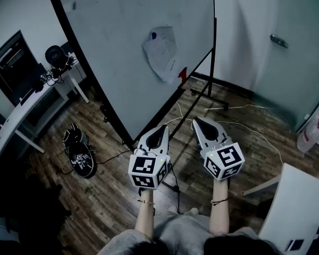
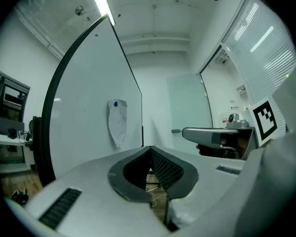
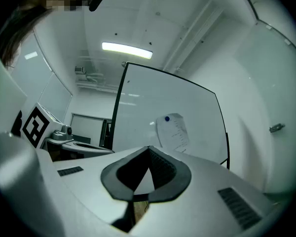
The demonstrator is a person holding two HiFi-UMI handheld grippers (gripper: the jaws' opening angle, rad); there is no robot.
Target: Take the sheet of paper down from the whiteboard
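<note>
No text can be read. The sheet of paper [image 1: 162,52] on the whiteboard [image 1: 111,47], near 12 o'clock in the head view, bears faint lines too small to make out. The left gripper [image 1: 163,129] and right gripper [image 1: 198,122] carry cubes with black-and-white square patterns, no letters. A white bag [image 1: 315,130] at 3 o'clock has blurred red print.

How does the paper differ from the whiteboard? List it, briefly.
Size: the paper is small; the whiteboard is far larger and carries it.
Surface: the paper is creased and curling at its edges; the whiteboard is flat and smooth.
Pose: the paper hangs askew under a blue magnet; the whiteboard stands upright.
Shared: both are pale white.
</note>
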